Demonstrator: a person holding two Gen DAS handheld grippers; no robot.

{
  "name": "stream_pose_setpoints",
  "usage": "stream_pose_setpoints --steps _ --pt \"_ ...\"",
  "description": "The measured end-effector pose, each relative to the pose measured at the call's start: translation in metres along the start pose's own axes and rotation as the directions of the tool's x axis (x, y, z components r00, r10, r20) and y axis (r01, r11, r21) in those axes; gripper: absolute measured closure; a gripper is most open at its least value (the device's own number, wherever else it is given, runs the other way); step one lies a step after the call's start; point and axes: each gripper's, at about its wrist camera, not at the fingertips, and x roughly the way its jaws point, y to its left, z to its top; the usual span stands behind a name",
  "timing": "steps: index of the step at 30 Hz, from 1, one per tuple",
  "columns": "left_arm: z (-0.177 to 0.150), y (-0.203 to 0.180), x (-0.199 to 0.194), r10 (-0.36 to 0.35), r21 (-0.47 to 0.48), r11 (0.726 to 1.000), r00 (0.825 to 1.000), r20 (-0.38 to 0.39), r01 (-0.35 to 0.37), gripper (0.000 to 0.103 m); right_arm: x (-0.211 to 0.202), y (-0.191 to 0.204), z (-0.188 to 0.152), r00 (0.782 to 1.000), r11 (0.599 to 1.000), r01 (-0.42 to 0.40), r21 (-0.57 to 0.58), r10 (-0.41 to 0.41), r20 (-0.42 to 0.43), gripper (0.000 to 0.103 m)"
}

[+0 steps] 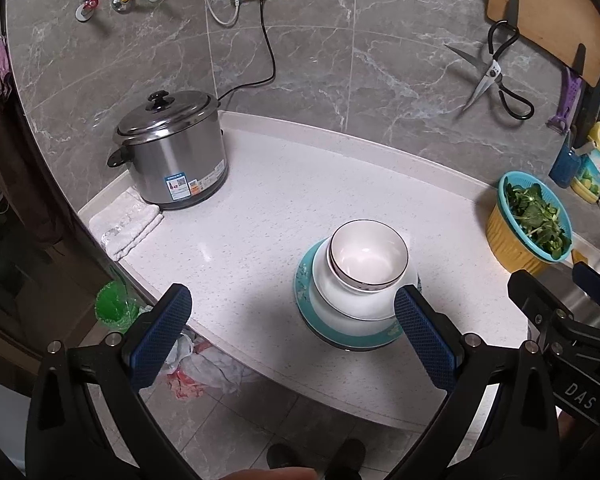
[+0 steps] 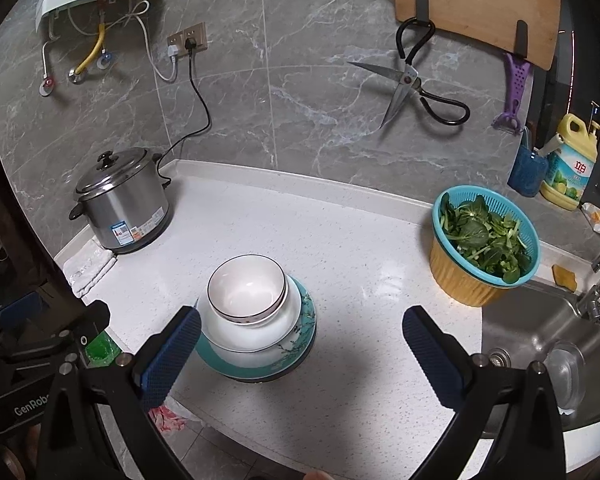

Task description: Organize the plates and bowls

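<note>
The counter (image 2: 340, 240) is mostly bare, with a steel pot (image 2: 124, 204) parked at the back left and a basket (image 2: 484, 240) of greens set by the sink (image 2: 540, 340). The dishes are stacked near the front edge: a teal plate (image 2: 300, 344) at the bottom, a white bowl (image 2: 252, 332) on it, a dark-rimmed bowl (image 2: 246, 288) nested on top. Both grippers, left (image 1: 292, 320) and right (image 2: 300, 344), are held spread wide, nothing pinched.

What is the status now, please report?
Left gripper open, empty; right gripper open, empty. Bowl stacked on white dish, on teal plate. Nothing in the way.
</note>
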Motion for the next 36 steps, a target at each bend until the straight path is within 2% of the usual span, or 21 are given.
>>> stream_pose_setpoints --steps 36 --pt "-0.0039 -0.0078 0.0015 0.017 -0.003 1.0 1.0 0.001 -0.017 0.0 0.0024 0.0024 -0.0039 1.0 1.0 0.0 0.009 0.0 -0.003 0.0"
